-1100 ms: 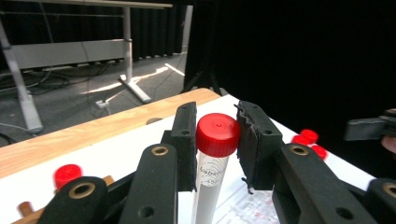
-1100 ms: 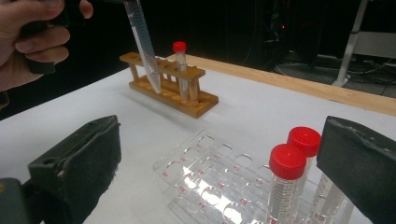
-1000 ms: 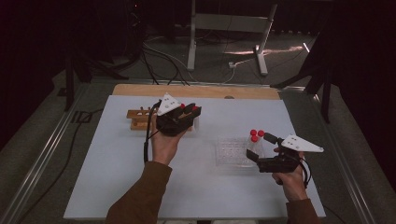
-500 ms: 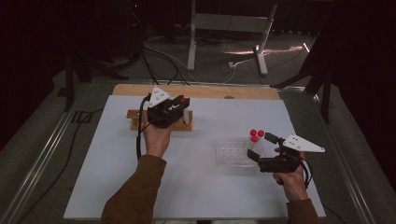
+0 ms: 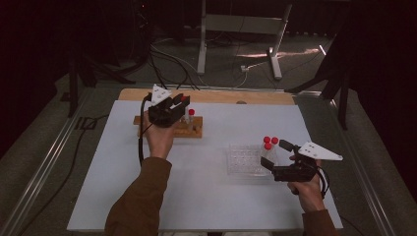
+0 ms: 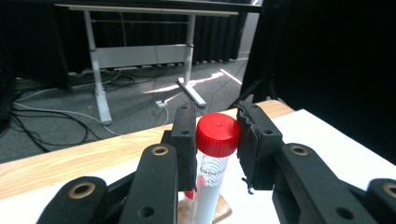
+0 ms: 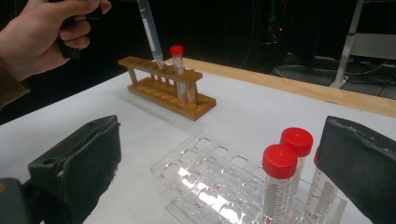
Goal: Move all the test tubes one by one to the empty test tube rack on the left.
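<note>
The left claw (image 5: 181,102) is held high on an outstretched forearm in a brown sleeve, its jaws closed on something. The right claw (image 5: 273,156) sits low and nearer the person, pointing left, its jaws spread wide apart.

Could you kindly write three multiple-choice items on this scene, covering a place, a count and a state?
1. Where is the tip of the tube held by the left tongs?
A. above the wooden rack
B. in the clear rack
C. on the floor

2. How many red-capped tubes stand in the clear rack?
A. one
B. three
C. six

3. How are the right tongs?
A. shut on a tube
B. open
C. shut on nothing

Answers: 1 A, the left tongs grip the tube, its tip over the wooden rack. 2 B, three red caps show in the clear rack. 3 B, the right tongs gape wide.
</note>
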The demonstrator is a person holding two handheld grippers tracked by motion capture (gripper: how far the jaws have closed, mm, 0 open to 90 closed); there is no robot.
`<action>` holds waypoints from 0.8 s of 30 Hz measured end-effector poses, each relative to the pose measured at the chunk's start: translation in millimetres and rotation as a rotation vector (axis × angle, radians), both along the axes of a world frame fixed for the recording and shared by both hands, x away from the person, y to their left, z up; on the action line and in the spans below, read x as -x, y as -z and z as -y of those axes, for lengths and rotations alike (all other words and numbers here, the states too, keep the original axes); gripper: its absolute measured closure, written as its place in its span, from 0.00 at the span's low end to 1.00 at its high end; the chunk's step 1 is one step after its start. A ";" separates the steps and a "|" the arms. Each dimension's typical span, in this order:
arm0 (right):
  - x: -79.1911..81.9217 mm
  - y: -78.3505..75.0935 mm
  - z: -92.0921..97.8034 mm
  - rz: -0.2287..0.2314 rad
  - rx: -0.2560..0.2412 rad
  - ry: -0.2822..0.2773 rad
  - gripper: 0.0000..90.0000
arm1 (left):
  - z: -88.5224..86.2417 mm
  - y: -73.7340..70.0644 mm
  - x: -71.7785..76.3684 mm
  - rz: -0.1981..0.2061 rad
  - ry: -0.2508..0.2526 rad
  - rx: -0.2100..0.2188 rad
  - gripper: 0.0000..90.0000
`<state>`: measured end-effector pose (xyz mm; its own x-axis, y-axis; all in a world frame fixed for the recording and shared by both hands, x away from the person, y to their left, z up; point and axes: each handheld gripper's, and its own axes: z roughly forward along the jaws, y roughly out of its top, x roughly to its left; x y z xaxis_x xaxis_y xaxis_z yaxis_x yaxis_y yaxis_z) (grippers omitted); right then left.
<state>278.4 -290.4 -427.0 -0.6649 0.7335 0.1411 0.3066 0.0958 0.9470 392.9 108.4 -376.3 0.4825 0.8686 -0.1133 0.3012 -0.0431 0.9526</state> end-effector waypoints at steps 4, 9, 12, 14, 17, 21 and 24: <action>0.2 0.3 -0.1 -0.005 -0.001 -0.001 0.00 | -1.0 3.5 -5.3 -0.005 -0.027 -0.019 0.79; 0.3 0.6 0.1 -0.005 -0.004 -0.001 0.00 | -1.0 7.7 -10.2 -0.008 -0.057 -0.040 0.79; 0.1 1.2 -0.2 -0.005 -0.004 -0.003 0.00 | -1.3 10.2 -12.8 -0.010 -0.071 -0.034 0.79; 0.0 1.4 -0.2 -0.005 -0.003 -0.004 0.00 | -1.2 11.6 -14.7 -0.011 -0.081 -0.034 0.79; 0.3 1.0 0.4 -0.004 -0.006 -0.005 0.00 | -0.6 13.5 -17.3 -0.014 -0.093 -0.032 0.79; 0.2 1.0 1.4 -0.003 -0.008 -0.002 0.00 | 0.8 17.3 -19.9 -0.024 -0.097 -0.044 0.79; 0.2 1.0 1.7 -0.003 -0.008 -0.003 0.00 | 1.5 19.7 -21.0 -0.031 -0.097 -0.053 0.79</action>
<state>278.2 -292.1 -428.0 -0.6664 0.7307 0.1486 0.3092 0.0894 0.9468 413.9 106.9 -396.0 0.3924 0.9164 -0.0792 0.3359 -0.0626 0.9398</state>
